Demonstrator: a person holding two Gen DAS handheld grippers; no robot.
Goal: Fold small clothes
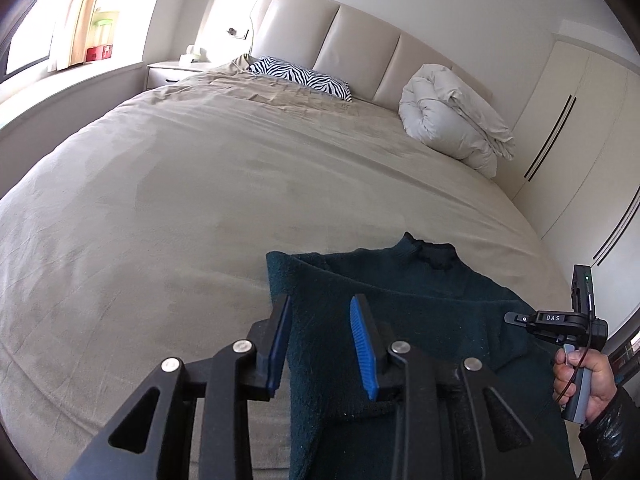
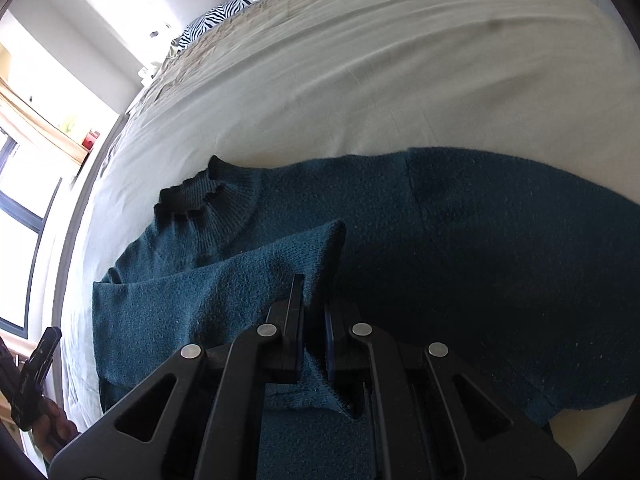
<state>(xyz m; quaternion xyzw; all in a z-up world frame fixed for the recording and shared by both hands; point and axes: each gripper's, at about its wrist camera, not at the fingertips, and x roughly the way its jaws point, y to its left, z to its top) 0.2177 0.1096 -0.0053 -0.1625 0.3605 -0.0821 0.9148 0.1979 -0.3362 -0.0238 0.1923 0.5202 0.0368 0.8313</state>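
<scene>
My right gripper [image 2: 314,320] is clamped tight on a fold of the dark green sweater [image 2: 460,248]: the knit runs up between the pads, and the sleeve end [image 2: 320,240] stands just ahead of the jaws, doubled over the sweater's chest. My left gripper [image 1: 320,340] stands partly open above the sweater's edge; knit shows between the blue pads [image 1: 362,344], but I cannot tell whether they press on it.

I judge this to be the sleeve fold, mid-way: one sleeve is drawn in across the body, not yet laid flat. Next I should lower the right jaws, set the sleeve down smooth, then release.

Ahead of both jaws the collar [image 2: 200,192] points up the bed [image 1: 200,184], which lies bare well beyond it. The zebra pillow [image 1: 304,78] and rolled duvet [image 1: 448,116] sit far off by the headboard. The sweater lies near the bed's edge closest to me.
</scene>
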